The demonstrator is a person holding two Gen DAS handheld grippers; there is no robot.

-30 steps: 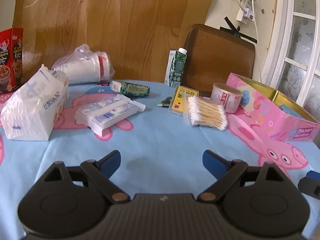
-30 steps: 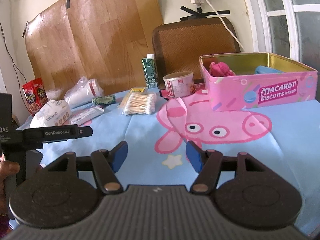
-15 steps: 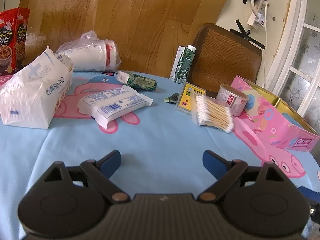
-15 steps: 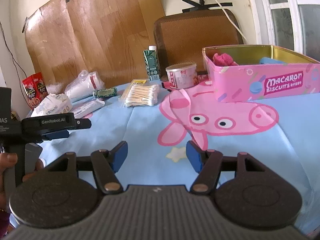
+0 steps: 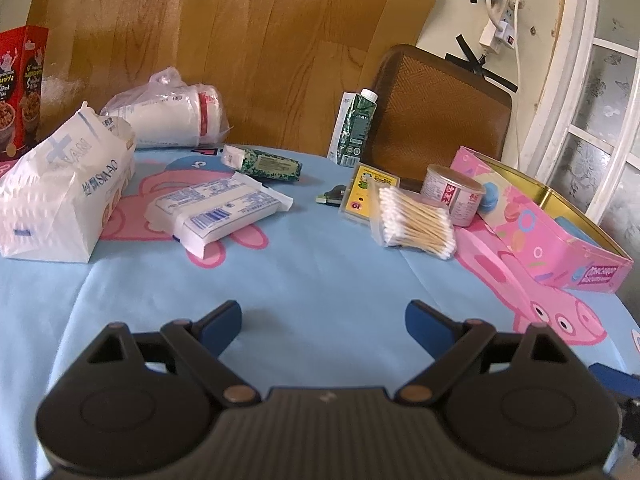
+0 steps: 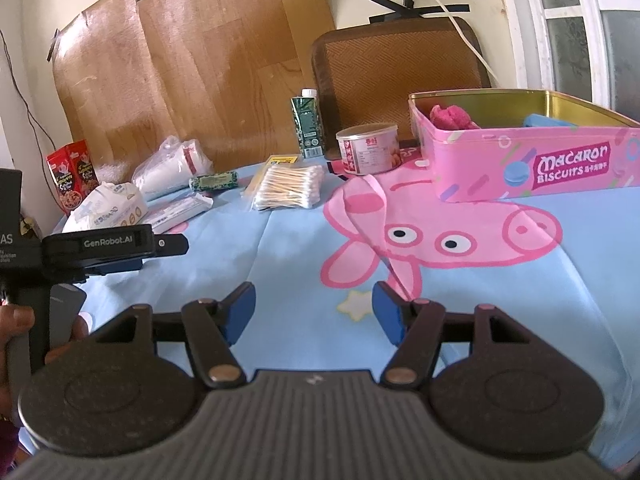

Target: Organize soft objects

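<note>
Pink tin [image 6: 532,160] reads "Macaron Biscuits", a pink soft lump [image 6: 450,117] inside; left tongs [image 5: 322,320], marked "GenRobot.AI", and right tongs [image 6: 313,312] both gape wide, empty, over the blue tablecloth [image 5: 320,268].

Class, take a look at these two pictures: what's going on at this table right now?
A person holds a two-finger tool in each hand above a table covered in a blue cartoon-pig cloth. The left tool and right tool are both open and empty. Nothing is being gripped. A bag of cotton swabs, a flat white packet and a white tissue pack lie on the cloth. The pink biscuit tin already holds a pink soft item.
</note>
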